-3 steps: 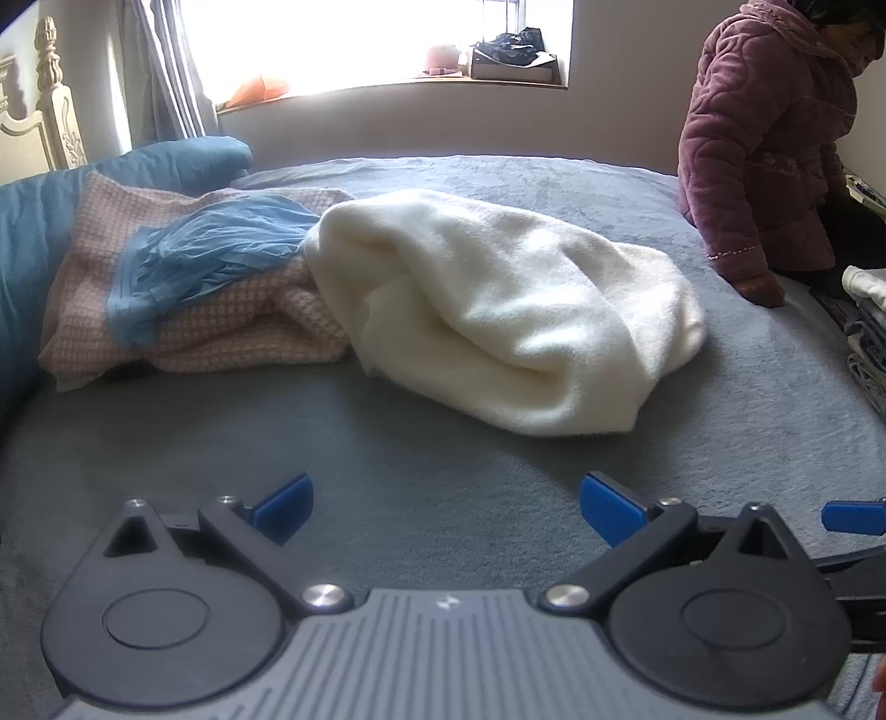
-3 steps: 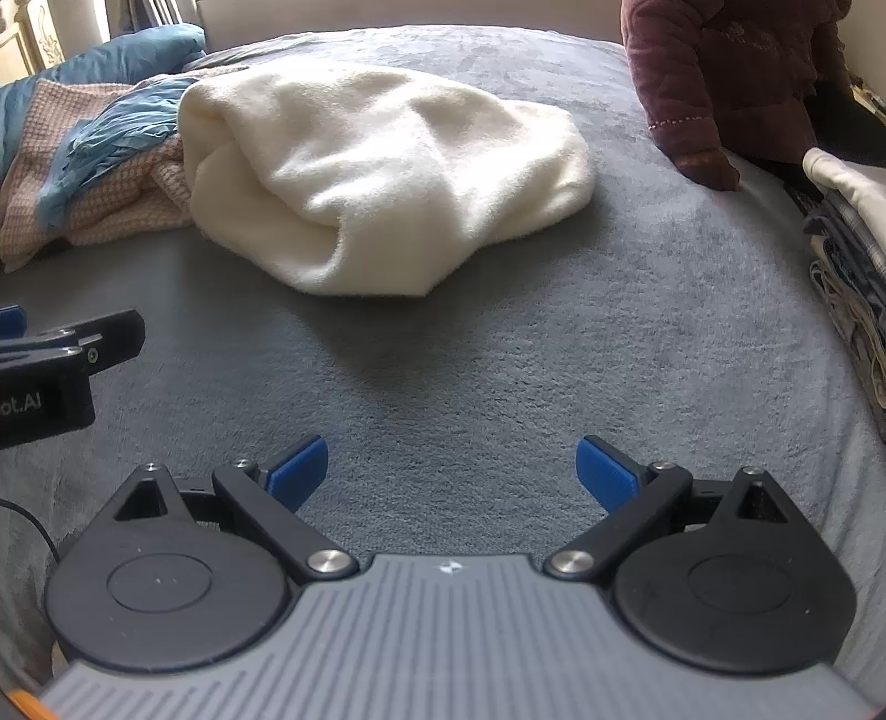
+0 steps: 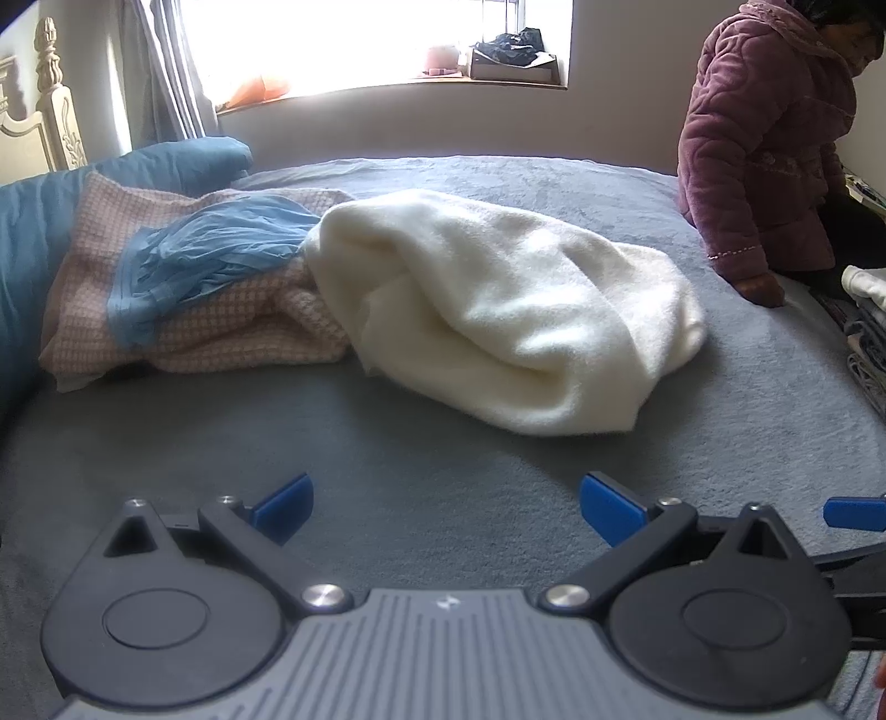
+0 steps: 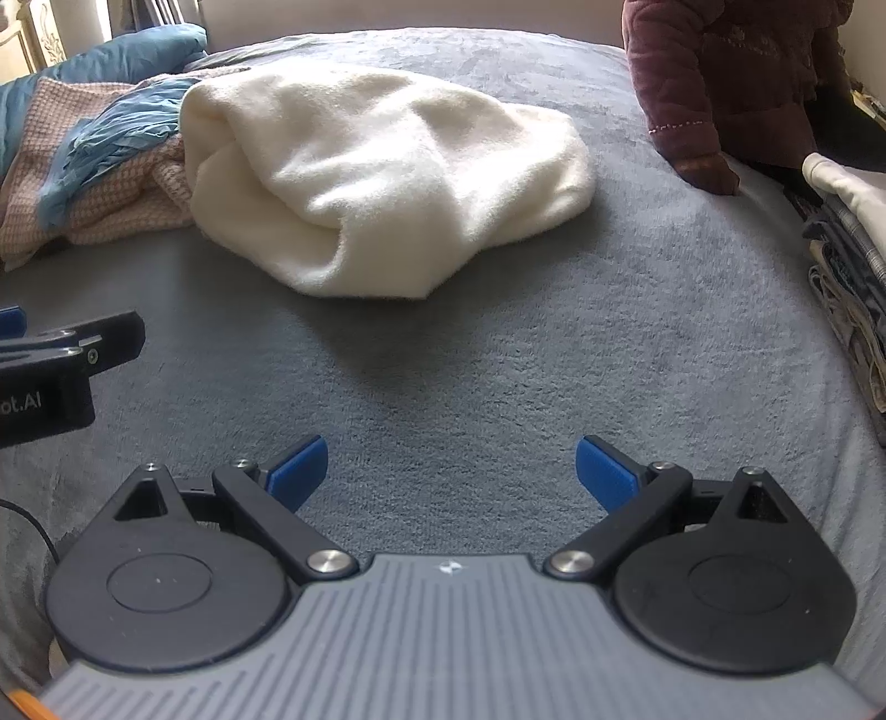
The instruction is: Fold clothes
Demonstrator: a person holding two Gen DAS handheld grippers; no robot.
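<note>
Here the left gripper (image 4: 33,354), lettered "ot.AI", and the right gripper (image 4: 449,471) both gape empty.

Both wrist views look forward and downward across the grey bed (image 3: 443,459), sharing the nearby cream blanket (image 3: 498,310) ahead.

Lighting: daylight from the overexposed, blown-out window (image 3: 354,44) behind; soft shadow beneath the crumpled cream fleece blanket (image 4: 382,177) on the grey plush bedspread (image 4: 498,343). Quality: sharp centre; fisheye bending and dark vignetting at edges.
</note>
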